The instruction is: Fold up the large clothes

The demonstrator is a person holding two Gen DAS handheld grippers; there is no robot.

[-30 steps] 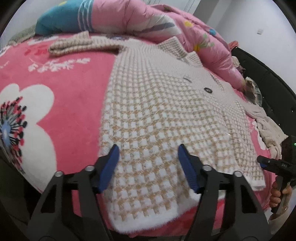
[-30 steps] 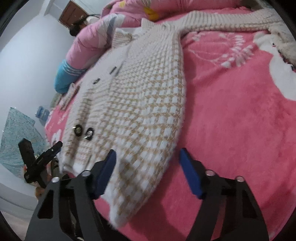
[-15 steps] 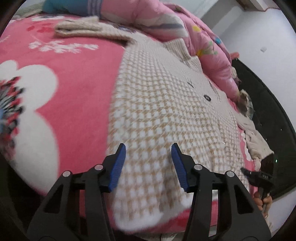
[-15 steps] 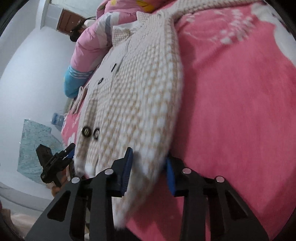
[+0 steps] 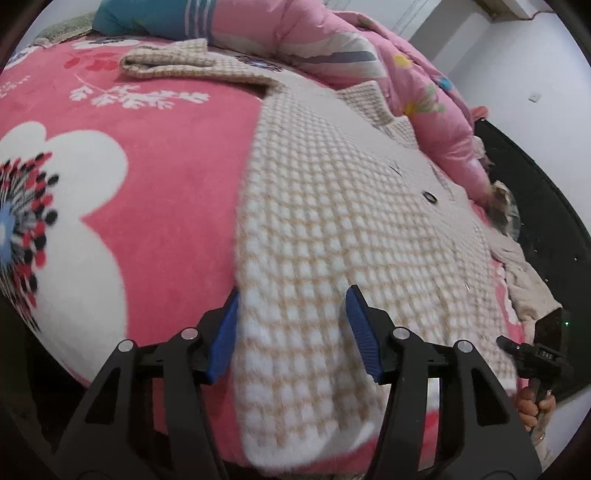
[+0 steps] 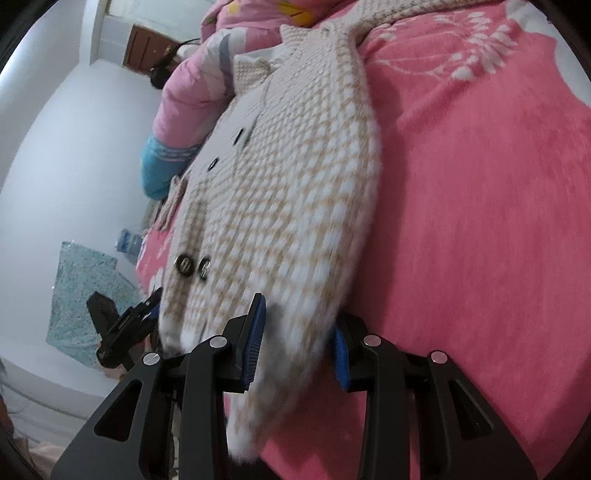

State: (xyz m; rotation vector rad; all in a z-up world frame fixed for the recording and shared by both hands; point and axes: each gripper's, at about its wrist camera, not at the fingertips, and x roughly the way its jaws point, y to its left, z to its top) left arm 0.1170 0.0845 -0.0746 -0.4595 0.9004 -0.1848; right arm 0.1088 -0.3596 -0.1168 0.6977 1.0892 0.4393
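Note:
A cream and tan checked knit cardigan (image 5: 332,221) with dark buttons lies spread on a pink floral blanket (image 5: 166,177). My left gripper (image 5: 293,332) is at its near hem corner. The jaws are opening slightly, with bunched hem filling the gap and both blue pads touching the knit. My right gripper (image 6: 297,343) is shut on the other hem corner of the cardigan (image 6: 288,184), and the fabric edge hangs down between its pads. Each gripper also shows small in the other's view: the right gripper (image 5: 532,354), held by a hand, and the left gripper (image 6: 122,325).
A pink quilt (image 5: 332,48) and a teal pillow (image 5: 147,18) are piled at the bed's far side, against the cardigan's collar. One sleeve (image 5: 173,62) stretches out to the far left. A dark bed frame (image 5: 535,206) runs along the right, with more cloth (image 5: 524,280) beside it.
Both grippers sank onto the hem. The right jaws closed from wide open onto the hem corner. The left jaws narrowed around the bunched hem, then widened a little.

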